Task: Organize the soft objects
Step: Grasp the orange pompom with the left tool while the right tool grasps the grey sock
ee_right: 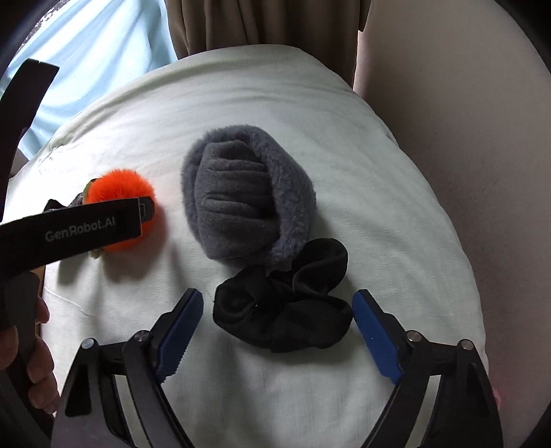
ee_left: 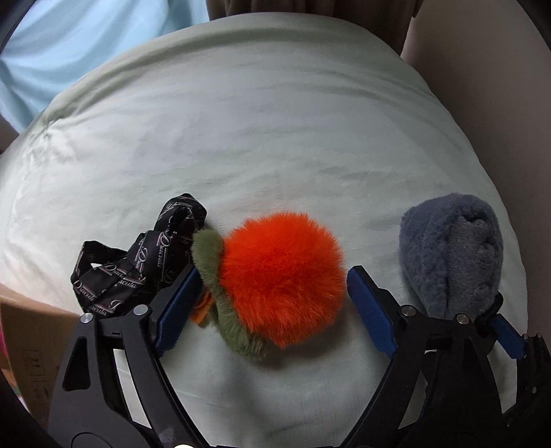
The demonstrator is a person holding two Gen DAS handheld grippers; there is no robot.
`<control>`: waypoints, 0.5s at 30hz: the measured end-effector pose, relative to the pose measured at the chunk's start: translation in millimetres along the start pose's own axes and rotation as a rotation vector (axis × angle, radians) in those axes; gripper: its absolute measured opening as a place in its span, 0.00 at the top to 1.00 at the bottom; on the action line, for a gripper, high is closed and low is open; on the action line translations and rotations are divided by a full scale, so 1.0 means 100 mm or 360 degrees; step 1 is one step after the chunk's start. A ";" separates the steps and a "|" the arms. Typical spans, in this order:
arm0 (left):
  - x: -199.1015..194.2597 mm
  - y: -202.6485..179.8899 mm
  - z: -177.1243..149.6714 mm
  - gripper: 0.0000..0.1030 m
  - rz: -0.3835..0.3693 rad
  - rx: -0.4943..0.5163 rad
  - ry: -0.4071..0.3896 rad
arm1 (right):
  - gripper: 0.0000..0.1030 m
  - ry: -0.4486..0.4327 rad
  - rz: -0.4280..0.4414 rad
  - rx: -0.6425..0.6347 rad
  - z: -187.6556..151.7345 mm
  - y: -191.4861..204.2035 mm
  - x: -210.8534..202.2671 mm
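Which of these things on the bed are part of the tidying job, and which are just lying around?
Part of the job:
- orange pom-pom, between the open left claw fingers
- black scrunchie, between the open right claw fingers
- grey fuzzy sock bundle
- black printed headband

Just there:
- pale green bedsheet
- beige curtain
- cardboard box

Wide bare stretch of pale green bedding point(ee_left: 241, 131) beyond the items, open for passage. Closer in, crowded: orange pom-pom point(ee_left: 282, 275) filling the gap between the spread fingers of the left gripper point(ee_left: 268, 303), black printed band point(ee_left: 137, 262) touching its left side. Open lane of sheet between pom-pom and grey fleece bundle point(ee_right: 241, 196). Black scrunchie point(ee_right: 286, 306) between the parted fingers of the right gripper point(ee_right: 275, 327) (just touching the bundle's near edge). Curtain point(ee_right: 261, 24) closing off the far side.
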State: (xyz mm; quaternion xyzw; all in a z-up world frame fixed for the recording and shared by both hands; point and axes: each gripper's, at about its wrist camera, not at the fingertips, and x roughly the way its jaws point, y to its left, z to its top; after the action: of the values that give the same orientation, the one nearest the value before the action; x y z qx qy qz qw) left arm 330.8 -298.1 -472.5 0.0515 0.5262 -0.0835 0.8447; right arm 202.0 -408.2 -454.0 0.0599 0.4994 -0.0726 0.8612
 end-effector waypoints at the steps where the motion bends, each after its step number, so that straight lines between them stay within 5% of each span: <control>1: 0.03 0.00 0.01 0.22 0.0007 0.0000 0.0004 | 0.17 0.0004 -0.0001 0.0008 0.00 -0.01 0.02; 4: 0.15 0.03 0.05 0.39 0.0030 -0.0004 0.0040 | 0.20 0.0018 -0.0005 0.0017 0.02 -0.03 0.08; 6: 0.23 0.06 0.06 0.50 0.0046 -0.0003 0.0077 | 0.34 0.0054 0.0004 0.0008 0.02 -0.02 0.12; 15: 0.18 0.12 0.04 0.62 0.0037 0.0046 0.0042 | 0.65 0.0055 -0.0046 -0.0007 -0.03 0.01 0.08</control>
State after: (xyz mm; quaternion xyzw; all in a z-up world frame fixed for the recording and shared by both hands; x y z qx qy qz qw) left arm 344.1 -288.6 -487.4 0.0708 0.5353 -0.0807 0.8378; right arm 203.5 -407.7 -462.7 0.0520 0.5151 -0.0829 0.8515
